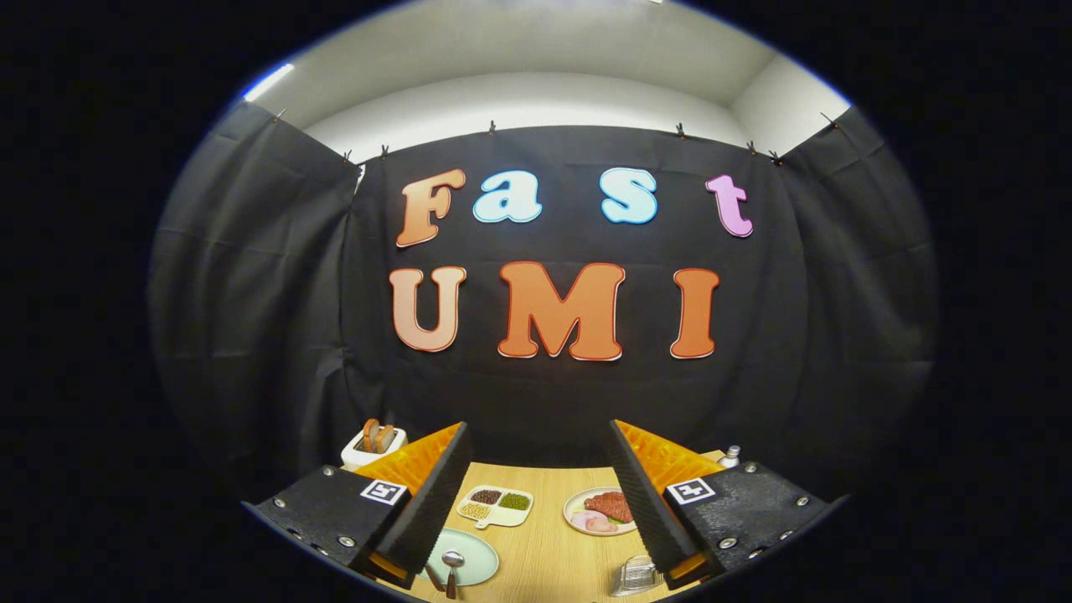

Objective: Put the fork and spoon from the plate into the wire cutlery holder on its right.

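Hovering above the wooden table (548,536), the gripper (536,486) has its fingers spread wide, grasping nothing. Pale green plate (473,559) sits beside the left finger, spoon (452,563) lying on it; fork not clearly visible. Wire cutlery holder (636,576) sits by the right finger. Compartment tray (494,506) and meat plate (599,511) lie farther ahead.

This is a staged booth for recording, not a real home. Black cloth (251,293) hangs on clips as walls, and a plain white room wall (536,92) rises behind it. A small wooden worktop (548,544) is set like a dining table: a toaster (373,444) at its far left corner, a divided dish of beans (494,505), and a plate of food (599,511).
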The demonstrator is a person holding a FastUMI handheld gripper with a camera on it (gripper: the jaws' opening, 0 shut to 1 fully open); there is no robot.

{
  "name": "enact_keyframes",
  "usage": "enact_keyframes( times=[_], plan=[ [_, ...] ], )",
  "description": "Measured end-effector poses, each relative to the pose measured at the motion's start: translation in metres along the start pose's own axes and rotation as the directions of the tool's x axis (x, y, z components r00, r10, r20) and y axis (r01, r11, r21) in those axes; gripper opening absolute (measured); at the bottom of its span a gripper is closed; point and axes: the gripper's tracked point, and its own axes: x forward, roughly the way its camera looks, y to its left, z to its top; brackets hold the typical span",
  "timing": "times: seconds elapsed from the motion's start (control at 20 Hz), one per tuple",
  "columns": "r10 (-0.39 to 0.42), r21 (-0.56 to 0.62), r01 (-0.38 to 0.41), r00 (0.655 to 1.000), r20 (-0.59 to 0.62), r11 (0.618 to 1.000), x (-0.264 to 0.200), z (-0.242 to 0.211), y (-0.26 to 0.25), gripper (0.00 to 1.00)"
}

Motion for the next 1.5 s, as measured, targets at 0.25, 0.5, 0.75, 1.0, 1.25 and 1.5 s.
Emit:
enact_keyframes(
  times=[0.25, 0.5, 0.75, 1.0, 1.25, 1.5],
  plan=[
    [0.067, 0.008, -0.067, 0.998, -0.013, 0.998, 0.024, -0.003, 0.006, 0.97],
    [0.112, 0.011, -0.112, 0.988, -0.105, 0.994, 0.036, -0.033, 0.029, 0.97],
    [0.099, -0.012, -0.106, 0.956, -0.276, 0.994, 0.042, -0.083, 0.055, 0.97],
    [0.136, -0.001, -0.164, 0.825, -0.548, 0.987, 0.035, -0.161, 0.093, 0.95],
    [0.149, 0.022, -0.222, 0.575, -0.805, 0.975, 0.01, -0.251, 0.117, 0.9],
    [0.114, 0.015, -0.277, 0.347, -0.931, 0.961, -0.01, -0.321, 0.124, 0.79]
  ],
)
